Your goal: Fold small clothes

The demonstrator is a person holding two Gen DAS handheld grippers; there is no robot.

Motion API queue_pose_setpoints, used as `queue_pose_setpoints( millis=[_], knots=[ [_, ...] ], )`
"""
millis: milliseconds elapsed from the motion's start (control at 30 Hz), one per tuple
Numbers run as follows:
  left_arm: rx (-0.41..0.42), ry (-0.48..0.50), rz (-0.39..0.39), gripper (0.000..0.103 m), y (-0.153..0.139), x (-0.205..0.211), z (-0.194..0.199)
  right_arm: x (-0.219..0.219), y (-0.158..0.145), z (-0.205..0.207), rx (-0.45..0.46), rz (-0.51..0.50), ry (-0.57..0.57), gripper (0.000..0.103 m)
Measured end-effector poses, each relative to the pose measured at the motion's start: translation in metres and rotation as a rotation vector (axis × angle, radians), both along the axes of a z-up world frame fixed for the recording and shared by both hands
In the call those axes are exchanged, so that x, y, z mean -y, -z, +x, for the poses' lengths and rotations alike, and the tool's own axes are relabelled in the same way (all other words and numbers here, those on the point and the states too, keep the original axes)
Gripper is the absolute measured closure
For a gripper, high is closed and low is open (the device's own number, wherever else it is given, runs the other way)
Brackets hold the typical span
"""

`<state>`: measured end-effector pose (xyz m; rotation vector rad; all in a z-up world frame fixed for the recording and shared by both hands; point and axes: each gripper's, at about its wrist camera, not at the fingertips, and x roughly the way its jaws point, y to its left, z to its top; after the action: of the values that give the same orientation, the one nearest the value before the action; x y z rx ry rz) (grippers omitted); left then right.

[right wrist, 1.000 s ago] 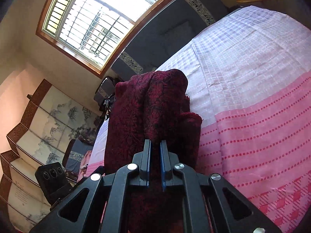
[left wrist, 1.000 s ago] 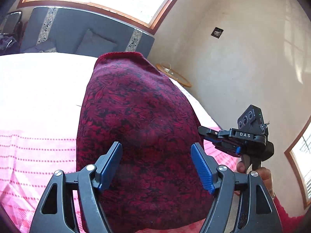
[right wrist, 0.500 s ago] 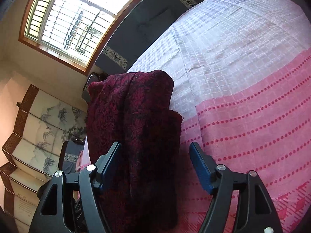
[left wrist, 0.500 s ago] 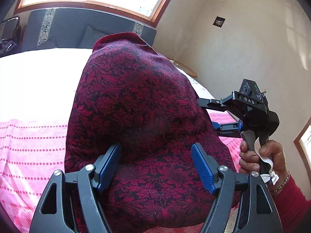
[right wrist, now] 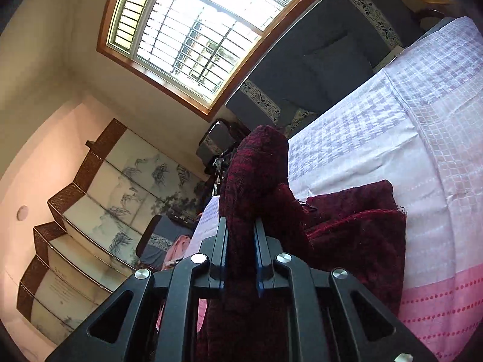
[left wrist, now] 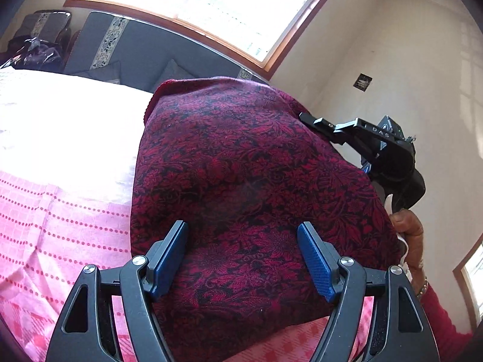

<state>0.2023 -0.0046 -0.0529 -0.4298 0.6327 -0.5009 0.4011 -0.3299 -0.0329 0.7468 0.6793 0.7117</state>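
Note:
A dark red garment with a black floral pattern (left wrist: 241, 181) lies folded on the pink and white bedspread (left wrist: 60, 211). My left gripper (left wrist: 243, 259) is open, its blue pads on either side of the garment's near part. My right gripper (right wrist: 240, 253) is shut on a raised fold of the same garment (right wrist: 256, 166), with the rest of the cloth (right wrist: 356, 229) lying on the bed to its right. The right gripper also shows in the left wrist view (left wrist: 314, 122) at the garment's far right edge, held by a hand (left wrist: 407, 232).
The bed (right wrist: 407, 120) runs back to a grey sofa (left wrist: 129, 51) under a large window (right wrist: 193, 30). A painted folding screen (right wrist: 105, 211) stands at the left in the right wrist view. A cream wall (left wrist: 422, 75) is at the right.
My right gripper opened half a second ago, then moved forward and shut again on a raised fold at the garment's far edge. My left gripper stayed open over the cloth.

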Motion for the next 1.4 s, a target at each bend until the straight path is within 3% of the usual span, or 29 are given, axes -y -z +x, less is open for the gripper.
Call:
queue_pose_setpoints(
  millis=[133, 267, 367, 433, 567, 633, 767, 900, 933, 967, 1033, 1167, 1267, 1400],
  knots=[
    [-0.036, 0.052, -0.009, 0.028, 0.011, 0.007, 0.004, 0.040, 0.063, 0.004, -0.139, 0.015, 0.064, 0.090],
    [0.008, 0.073, 0.063, 0.027, 0.013, 0.021, -0.005, 0.058, 0.083, -0.006, -0.149, 0.003, 0.056, 0.090],
    [0.028, 0.071, 0.116, 0.024, 0.014, 0.029, -0.007, 0.054, 0.076, -0.005, -0.135, -0.022, 0.053, 0.082],
    [0.026, 0.070, 0.099, 0.023, 0.014, 0.027, -0.008, 0.050, 0.067, -0.010, -0.122, -0.075, 0.068, 0.074],
    [0.002, 0.064, 0.056, 0.022, 0.019, 0.021, -0.001, 0.047, 0.040, -0.043, -0.065, -0.132, 0.078, 0.069],
    [-0.004, 0.066, 0.040, 0.022, 0.021, 0.019, 0.000, 0.039, 0.032, -0.060, -0.055, -0.195, 0.056, 0.054],
    [-0.002, 0.077, 0.030, 0.019, 0.020, 0.018, 0.001, 0.024, 0.035, -0.075, -0.084, -0.304, 0.016, 0.048],
    [0.000, 0.077, 0.015, 0.018, 0.020, 0.013, 0.002, 0.008, 0.050, -0.064, -0.145, -0.340, -0.018, 0.052],
    [0.000, 0.076, 0.012, 0.018, 0.020, 0.011, 0.001, 0.005, 0.052, -0.062, -0.154, -0.346, -0.021, 0.074],
    [-0.003, 0.078, 0.006, 0.018, 0.019, 0.009, 0.000, 0.005, 0.054, -0.061, -0.163, -0.345, -0.022, 0.083],
    [-0.004, 0.071, -0.020, 0.018, 0.015, 0.001, -0.002, 0.009, 0.050, -0.064, -0.140, -0.331, -0.010, 0.087],
    [0.014, 0.053, -0.038, 0.018, 0.011, -0.011, -0.003, 0.022, 0.029, -0.078, -0.061, -0.334, 0.033, 0.089],
    [-0.018, 0.063, 0.004, 0.018, 0.022, -0.009, 0.003, 0.022, 0.053, -0.070, -0.120, -0.347, 0.023, 0.089],
    [-0.015, 0.070, 0.012, 0.017, 0.026, -0.009, 0.002, 0.034, 0.073, -0.068, -0.127, -0.260, 0.046, 0.088]
  ],
)
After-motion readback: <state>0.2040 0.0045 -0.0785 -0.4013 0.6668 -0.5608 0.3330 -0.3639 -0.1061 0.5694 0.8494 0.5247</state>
